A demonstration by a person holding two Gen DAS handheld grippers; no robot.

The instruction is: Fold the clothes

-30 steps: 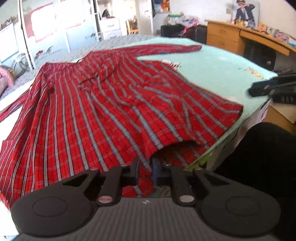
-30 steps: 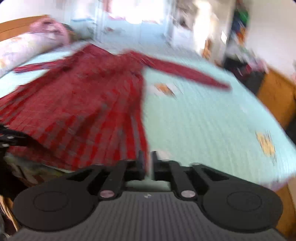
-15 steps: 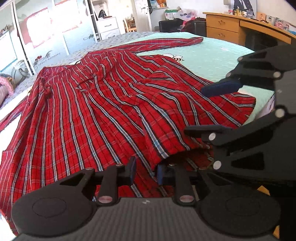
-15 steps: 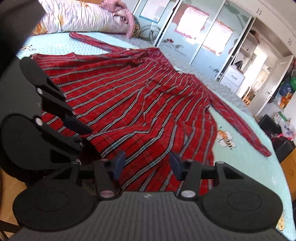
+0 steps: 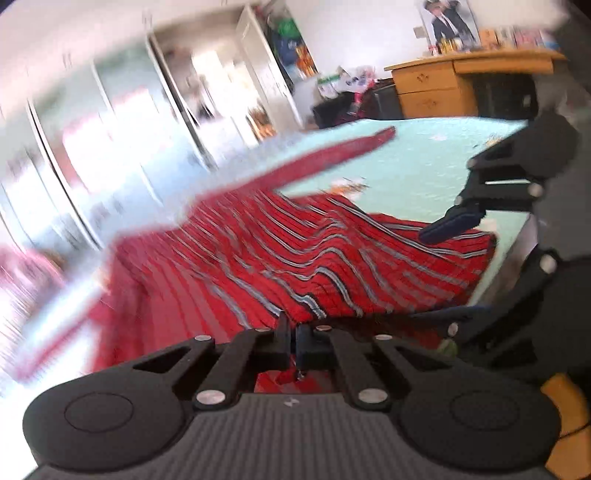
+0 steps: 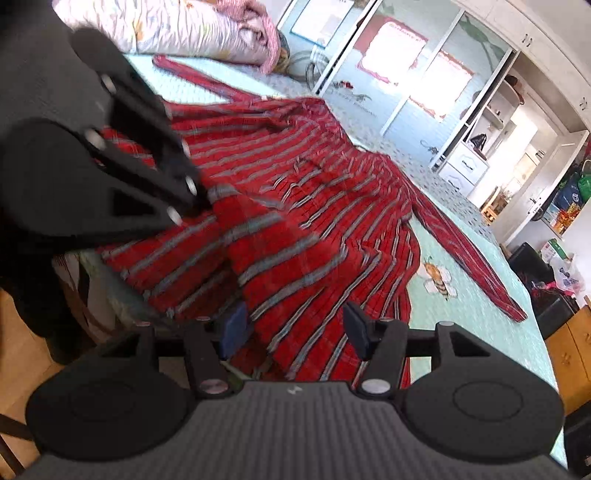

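A red plaid shirt point(image 5: 295, 254) lies spread on the mint-green bed point(image 5: 424, 166), one sleeve stretched toward the far side. My left gripper point(image 5: 293, 332) is shut on the shirt's near hem and raises a ridge of cloth; in the right wrist view the left gripper point(image 6: 195, 206) pinches that fold at the left. My right gripper point(image 6: 293, 328) hovers at the hem of the shirt point(image 6: 295, 206), its jaws opening. Cloth lies between its blue pads point(image 6: 234, 326) without being pressed. The left wrist view shows the right gripper point(image 5: 443, 273) at the shirt's right corner.
A rolled quilt point(image 6: 166, 29) lies at the head of the bed point(image 6: 472, 306). Sliding wardrobe doors point(image 6: 406, 74) line the far wall. A wooden desk point(image 5: 443, 88) and dark bags point(image 6: 546, 288) stand beyond the bed's far side. Wooden floor point(image 6: 22, 343) shows at the bed's near edge.
My left gripper has closed on the hem and swung upward, lifting the cloth; its view is now blurred. My right gripper's jaws have spread wider and it has shifted along the hem.
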